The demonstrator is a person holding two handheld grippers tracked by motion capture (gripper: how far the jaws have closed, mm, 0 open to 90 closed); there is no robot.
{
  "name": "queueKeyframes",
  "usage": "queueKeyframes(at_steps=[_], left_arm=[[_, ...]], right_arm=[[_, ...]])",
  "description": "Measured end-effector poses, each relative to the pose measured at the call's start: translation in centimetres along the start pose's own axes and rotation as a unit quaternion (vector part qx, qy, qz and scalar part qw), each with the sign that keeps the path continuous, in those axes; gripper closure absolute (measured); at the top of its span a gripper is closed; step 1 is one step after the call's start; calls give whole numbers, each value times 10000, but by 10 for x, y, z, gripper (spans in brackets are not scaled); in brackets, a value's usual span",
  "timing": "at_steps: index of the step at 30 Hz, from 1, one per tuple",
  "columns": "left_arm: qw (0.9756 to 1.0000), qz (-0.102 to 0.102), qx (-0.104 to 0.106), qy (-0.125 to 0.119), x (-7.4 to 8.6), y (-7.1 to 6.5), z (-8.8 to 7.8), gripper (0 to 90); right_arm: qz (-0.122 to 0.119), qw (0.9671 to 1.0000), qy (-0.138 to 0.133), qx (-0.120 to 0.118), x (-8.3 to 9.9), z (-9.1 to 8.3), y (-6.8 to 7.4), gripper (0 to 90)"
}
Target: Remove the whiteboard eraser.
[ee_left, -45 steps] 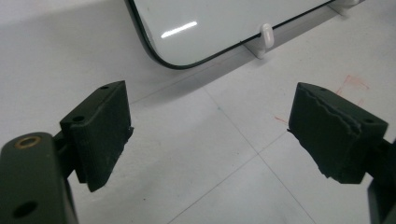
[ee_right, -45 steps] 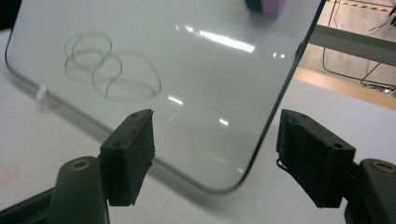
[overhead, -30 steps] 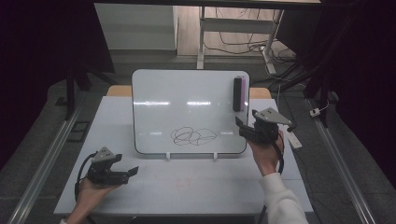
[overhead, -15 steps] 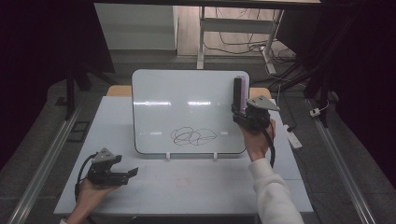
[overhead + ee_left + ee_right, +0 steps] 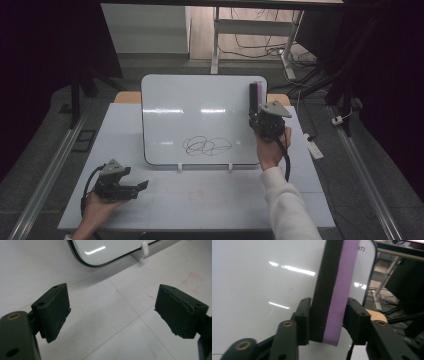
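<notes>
Nearest, the left tool rests low on the white bench in the person's left hand, released, its black jaws spread wide over bare surface. Farther in, the right hand reaches up with the right tool clenched around the lower end of the eraser, purple-backed with a black pad, at the upper right of the upright whiteboard. A black scribble sits low on the board, well apart from the eraser.
</notes>
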State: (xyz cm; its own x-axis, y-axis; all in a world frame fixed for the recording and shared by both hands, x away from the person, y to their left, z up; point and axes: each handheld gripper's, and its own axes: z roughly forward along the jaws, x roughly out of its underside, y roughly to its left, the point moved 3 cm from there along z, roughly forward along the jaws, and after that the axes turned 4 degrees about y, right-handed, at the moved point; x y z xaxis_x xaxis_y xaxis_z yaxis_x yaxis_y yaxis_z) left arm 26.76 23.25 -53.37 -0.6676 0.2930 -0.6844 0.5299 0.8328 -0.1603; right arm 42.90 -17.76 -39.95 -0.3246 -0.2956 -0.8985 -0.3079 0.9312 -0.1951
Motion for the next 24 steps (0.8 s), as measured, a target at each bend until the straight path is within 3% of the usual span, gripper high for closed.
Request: queueKeyframes(at_steps=[3, 4, 8, 15, 24], left_arm=[[10000, -7, -14, 7, 1, 0, 0, 137], [10000, -12, -18, 9, 1, 1, 0, 137], [10000, -19, -15, 14, 1, 1, 0, 137], [10000, -32, -7, 5, 1, 1, 0, 138], [9999, -132, 29, -24, 1, 3, -1, 138]], right_arm=[[129, 9998, -121, 34, 0, -4, -2, 620], [111, 9994, -326, 29, -3, -12, -1, 624], [-18, 9992, -369, -173, -5, -24, 2, 626], [-82, 9983, -417, -406, 10, -38, 2, 629], [-159, 9945, -274, -995, 55, -60, 3, 634]])
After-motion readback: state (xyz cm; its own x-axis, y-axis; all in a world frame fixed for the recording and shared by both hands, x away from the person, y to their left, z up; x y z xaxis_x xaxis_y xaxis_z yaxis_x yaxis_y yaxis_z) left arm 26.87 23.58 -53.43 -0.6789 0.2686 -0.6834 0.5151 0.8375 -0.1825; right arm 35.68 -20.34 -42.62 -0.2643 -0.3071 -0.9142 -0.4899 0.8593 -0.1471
